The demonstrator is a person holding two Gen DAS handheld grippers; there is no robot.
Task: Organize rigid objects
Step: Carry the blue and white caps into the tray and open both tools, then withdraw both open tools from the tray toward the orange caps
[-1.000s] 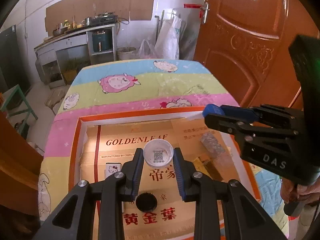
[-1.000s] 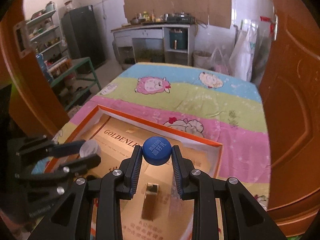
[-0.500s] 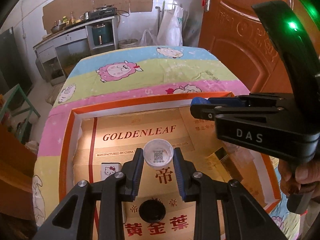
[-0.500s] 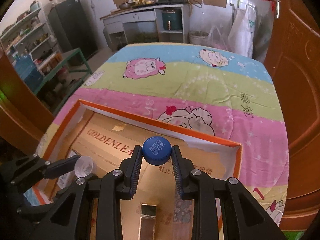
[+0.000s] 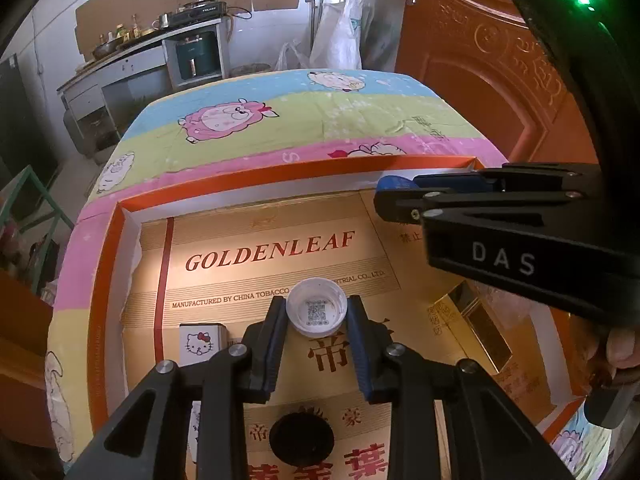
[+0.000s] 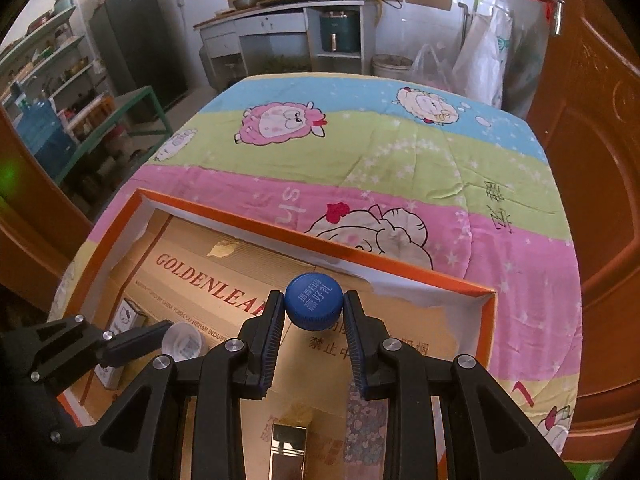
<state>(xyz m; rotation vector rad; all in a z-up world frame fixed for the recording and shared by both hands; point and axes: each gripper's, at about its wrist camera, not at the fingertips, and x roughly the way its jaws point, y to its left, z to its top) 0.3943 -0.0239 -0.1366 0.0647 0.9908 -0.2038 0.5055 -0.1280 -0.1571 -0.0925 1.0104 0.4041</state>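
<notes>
The orange-rimmed box (image 5: pixel 105 280) lies on the cartoon quilt (image 6: pixel 400 160). Over it, the left gripper (image 5: pixel 317 314) pinches a white cap (image 5: pixel 317 312), the right gripper (image 6: pixel 314 307) a blue cap (image 6: pixel 314 300). Only the left view shows a black cap (image 5: pixel 301 438) lying inside.

"GOLDENLEAF" on the cardboard (image 5: pixel 272 248); "DAS" on the right tongs (image 5: pixel 394 196).
</notes>
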